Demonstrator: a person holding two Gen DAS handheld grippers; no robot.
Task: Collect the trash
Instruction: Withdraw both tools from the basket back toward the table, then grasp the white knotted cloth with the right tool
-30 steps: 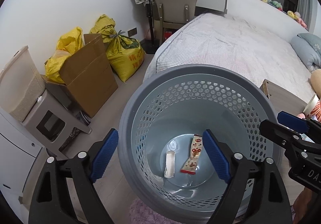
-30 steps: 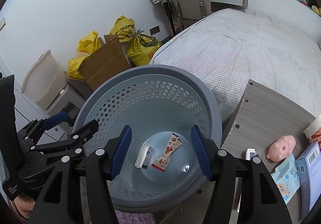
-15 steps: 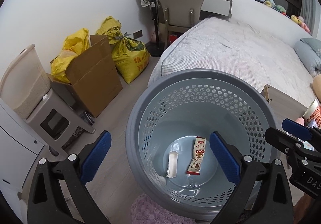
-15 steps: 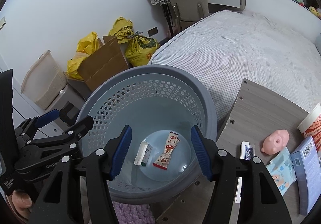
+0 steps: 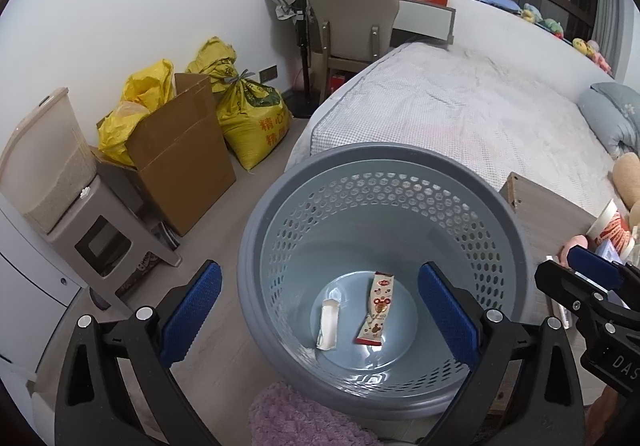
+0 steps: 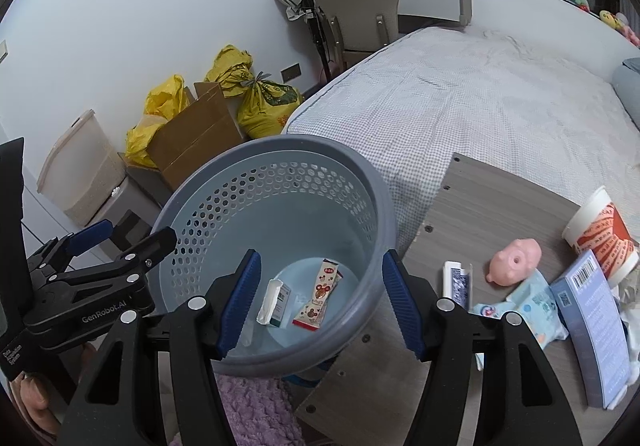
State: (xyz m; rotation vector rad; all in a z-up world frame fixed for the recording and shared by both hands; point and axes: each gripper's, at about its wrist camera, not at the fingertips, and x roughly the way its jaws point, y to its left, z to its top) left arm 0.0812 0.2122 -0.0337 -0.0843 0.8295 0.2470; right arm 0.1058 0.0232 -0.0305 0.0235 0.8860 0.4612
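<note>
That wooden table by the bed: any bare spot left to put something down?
Yes. The wooden table is bare along its bed side, above the pink pig toy. Its near right corner is crowded: paper cup, blue box, wipes pack.

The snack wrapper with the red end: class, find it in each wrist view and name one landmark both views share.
Left wrist view: the snack wrapper lies on the bin floor, lower centre, right of the small white box.
Right wrist view: the wrapper lies lower centre, again right of the box.
Shared landmark: the grey perforated bin.
</note>
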